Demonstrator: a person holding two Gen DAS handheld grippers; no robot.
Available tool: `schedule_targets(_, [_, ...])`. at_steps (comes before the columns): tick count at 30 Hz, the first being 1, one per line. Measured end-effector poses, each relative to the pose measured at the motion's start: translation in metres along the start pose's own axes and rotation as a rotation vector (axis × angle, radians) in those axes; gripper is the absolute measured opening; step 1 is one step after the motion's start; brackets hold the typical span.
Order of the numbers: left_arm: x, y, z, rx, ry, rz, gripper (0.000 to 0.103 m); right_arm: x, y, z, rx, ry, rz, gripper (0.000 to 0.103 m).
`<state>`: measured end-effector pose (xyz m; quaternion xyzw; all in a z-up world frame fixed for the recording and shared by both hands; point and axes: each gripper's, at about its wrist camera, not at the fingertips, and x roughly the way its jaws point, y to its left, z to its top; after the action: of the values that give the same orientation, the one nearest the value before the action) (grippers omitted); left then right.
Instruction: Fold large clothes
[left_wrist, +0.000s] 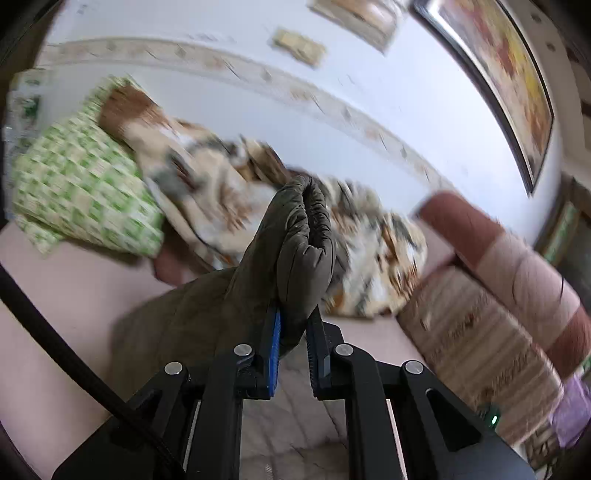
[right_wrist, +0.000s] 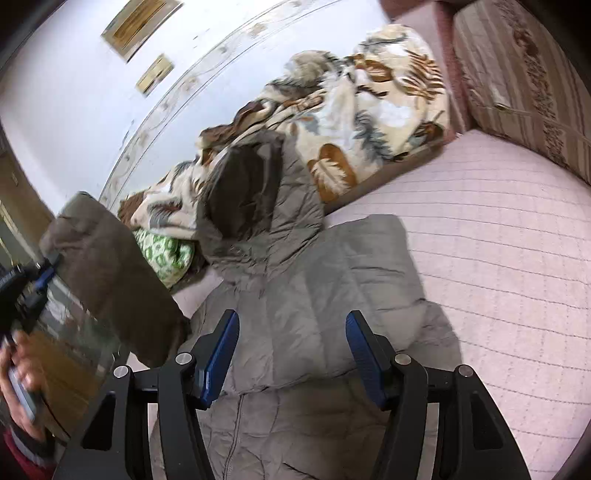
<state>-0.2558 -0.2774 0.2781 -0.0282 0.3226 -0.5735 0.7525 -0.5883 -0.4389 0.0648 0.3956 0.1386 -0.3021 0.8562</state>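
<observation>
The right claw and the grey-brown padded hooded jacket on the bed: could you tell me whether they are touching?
Cannot tell. In the right wrist view the right claw stands open over the jacket, nothing pinched, but no plain gap or contact shows.

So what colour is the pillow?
The pillow is green and white checks, clearest in the left wrist view.
</observation>
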Motion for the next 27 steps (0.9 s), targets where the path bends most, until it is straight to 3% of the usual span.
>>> schedule_targets(5, [0.071,-0.039,-0.059,0.035,0.142,-0.012,0.012,-0.007,-0.016,0.008,0.046,-0.012,0.011,0.065])
schedule_targets(12, [0.153,-0.046,-0.142,0.032,0.33,0.023,0.012,-0.002,-0.029,0.011,0.088,0.005,0.012,0.065])
schedule_targets(17, [0.187,-0.045,-0.186,0.044,0.483,0.05,0.034,0.003,-0.029,0.011,0.1,0.021,0.024,0.065])
schedule_targets(19, [0.177,-0.051,-0.188,0.067,0.482,0.014,0.039,0.007,-0.03,0.009,0.118,0.03,0.036,0.065])
schedule_targets(21, [0.159,-0.055,-0.182,0.091,0.444,-0.005,0.042,0.011,-0.029,0.007,0.126,0.043,0.05,0.065])
schedule_targets(24, [0.122,-0.045,-0.162,0.096,0.383,-0.037,0.054,0.022,-0.024,0.003,0.12,0.071,0.091,0.065])
schedule_targets(27, [0.085,-0.008,-0.145,0.082,0.307,0.027,0.062,0.037,-0.021,-0.004,0.142,0.114,0.131,0.065])
